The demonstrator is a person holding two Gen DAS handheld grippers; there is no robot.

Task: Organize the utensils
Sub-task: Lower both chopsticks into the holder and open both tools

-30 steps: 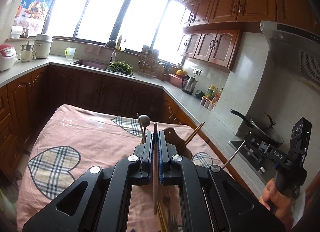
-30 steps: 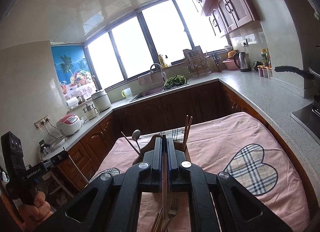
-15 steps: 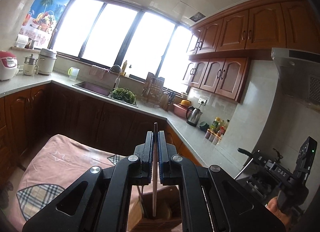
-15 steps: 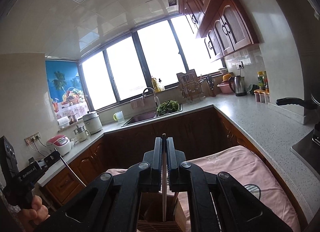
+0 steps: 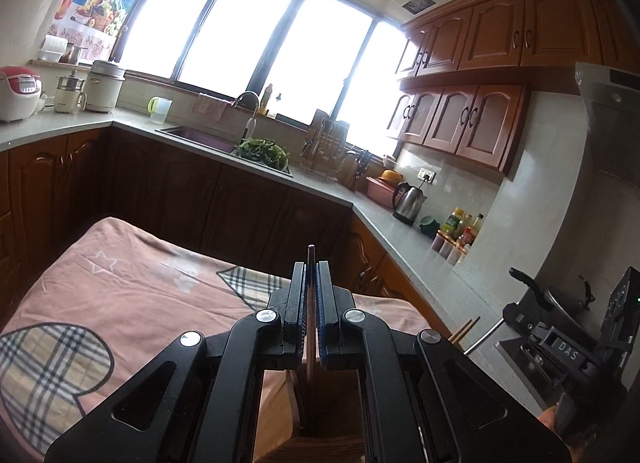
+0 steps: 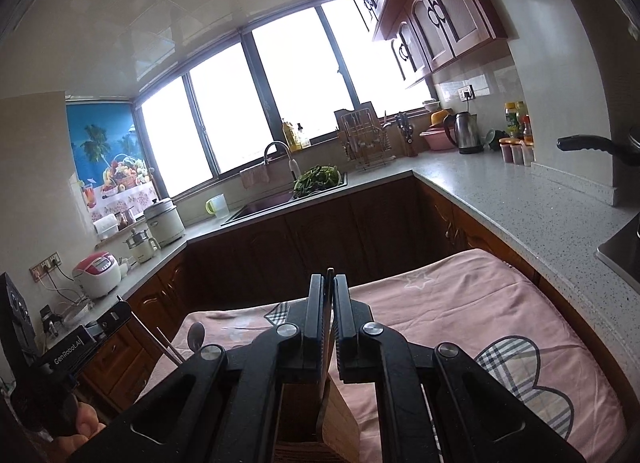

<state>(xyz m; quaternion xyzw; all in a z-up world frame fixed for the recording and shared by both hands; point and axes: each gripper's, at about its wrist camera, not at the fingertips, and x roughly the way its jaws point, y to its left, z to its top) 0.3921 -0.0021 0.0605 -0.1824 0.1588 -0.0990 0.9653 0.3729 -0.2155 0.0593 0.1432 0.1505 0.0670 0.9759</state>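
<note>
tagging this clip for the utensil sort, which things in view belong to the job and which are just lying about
Job:
left gripper shut on a chopstick
right gripper shut on another chopstick
wooden holder
spoon

Lying about:
kettle
rice cooker
greens
pan handle

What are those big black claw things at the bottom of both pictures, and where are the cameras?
They are tongs, one held in each of a person's hands, each with a camera looking along its two fingers. One picture comes from the left tongs, the other from the right tongs. Each is shut on a thin wooden chopstick and points it down into a brown wooden utensil holder. The holder stands on a table under a pink cloth with checked hearts, in a kitchen.
</note>
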